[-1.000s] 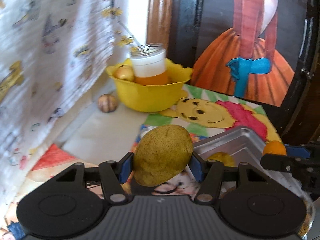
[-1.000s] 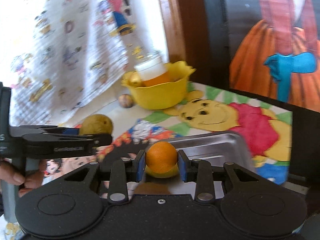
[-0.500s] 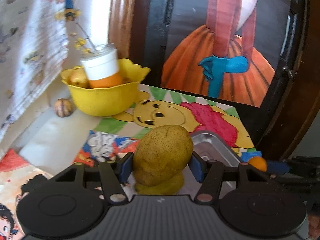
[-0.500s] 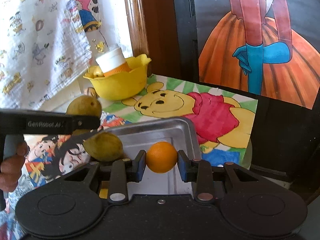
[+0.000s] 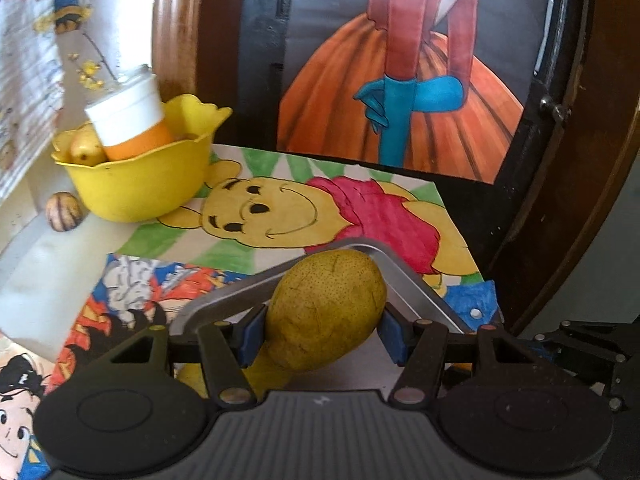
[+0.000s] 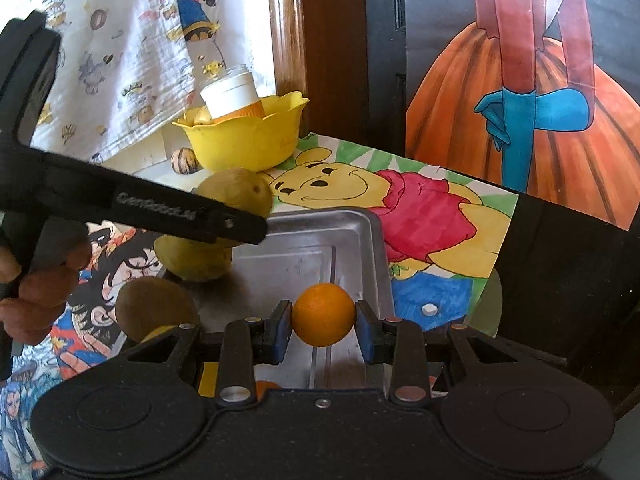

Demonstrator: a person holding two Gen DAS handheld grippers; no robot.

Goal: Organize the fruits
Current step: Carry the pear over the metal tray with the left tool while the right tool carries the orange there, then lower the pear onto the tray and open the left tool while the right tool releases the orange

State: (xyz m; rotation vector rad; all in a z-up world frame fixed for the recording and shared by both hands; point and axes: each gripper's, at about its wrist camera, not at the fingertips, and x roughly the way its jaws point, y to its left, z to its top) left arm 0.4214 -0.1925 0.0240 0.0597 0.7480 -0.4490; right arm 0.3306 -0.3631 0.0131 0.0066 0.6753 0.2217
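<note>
The tabletop (image 6: 492, 216) carries cartoon-printed sheets, and on them sits a metal tray (image 6: 340, 224), the largest item bearing on the task. The tray already holds at least one yellow-green pear (image 6: 192, 258) at its left side; a brown fruit (image 6: 154, 310) lies at its near left edge, though whether inside or just outside the rim cannot be told. Behind the tray, well apart, stands a yellow bowl (image 5: 136, 188) holding a white-lidded jar (image 5: 128, 120) and a pale fruit; a small striped ball (image 5: 63, 212) lies just beside the bowl.

The left hand-held gripper (image 5: 322, 330) is clenched on a large speckled pear (image 5: 326, 312), carried above the tray's far left corner, clear of the fruit below. The right hand-held gripper (image 6: 323, 326) grasps a small orange (image 6: 323, 314), held over the tray's right half, above bare metal.

Judgement: the step in hand is the delivery of both fruits into the tray, with neither yet set down. The next move calls for lowering each fruit until it rests on the tray floor, then releasing. The pear needs a spot beside the one already lying there, not on top of it. The orange, being round, is likely to roll on smooth metal unless released low and gently.
</note>
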